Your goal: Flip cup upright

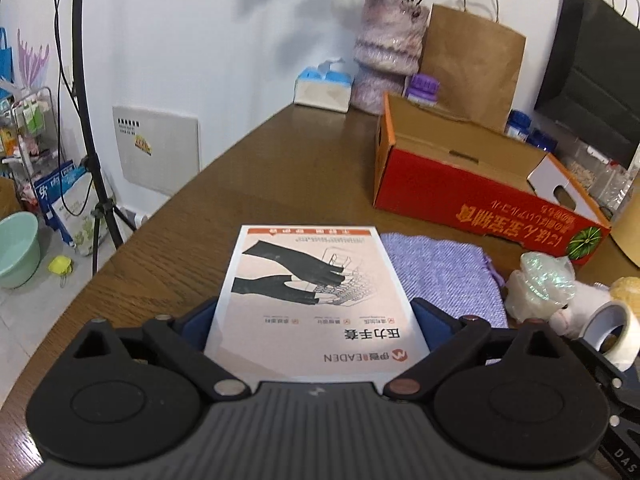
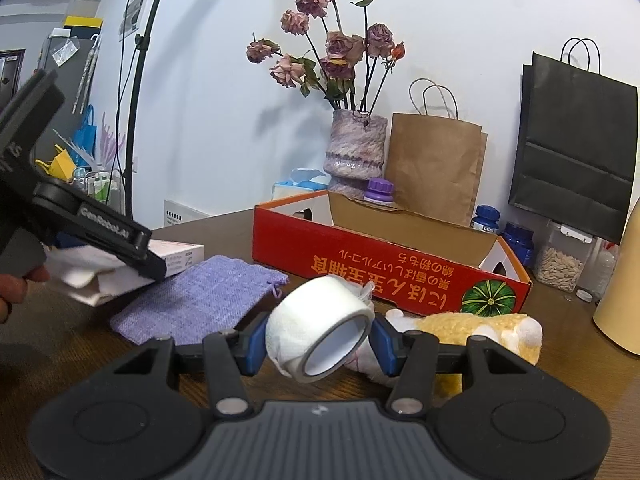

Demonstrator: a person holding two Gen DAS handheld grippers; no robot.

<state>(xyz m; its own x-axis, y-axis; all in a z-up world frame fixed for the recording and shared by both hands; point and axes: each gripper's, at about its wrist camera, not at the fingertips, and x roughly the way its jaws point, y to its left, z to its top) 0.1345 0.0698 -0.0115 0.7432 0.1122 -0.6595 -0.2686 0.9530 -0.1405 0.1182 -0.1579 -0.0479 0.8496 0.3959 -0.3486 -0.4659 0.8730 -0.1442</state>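
We see the left hand-held gripper (image 1: 316, 320) closed on a flat white box (image 1: 316, 292) printed with black gloves, its blue pads pressed to the box's two long sides; in the right wrist view the same box (image 2: 176, 254) sits raised above the brown worktop (image 1: 280, 168). The right hand-held gripper (image 2: 320, 340) is closed on a white roll of tape (image 2: 320, 334), which is tilted so its open core faces the camera, with the blue fingers (image 2: 258, 340) against its sides. In the left wrist view that roll (image 1: 612, 330) shows at the right edge. A purple woven pouch (image 2: 200, 300) lies flat on the worktop between the box and the roll. Just behind the roll is a yellow and white plush toy (image 2: 480, 330), and behind that a long red cardboard tray (image 2: 384, 264) with its top open. Near the wall stand a vase of dried roses (image 2: 356, 148), a brown paper bag (image 2: 434, 164), a black paper bag (image 2: 576, 140) and a tissue box (image 1: 322, 90). We cannot make out any cup in either view, so we cannot tell where it is.
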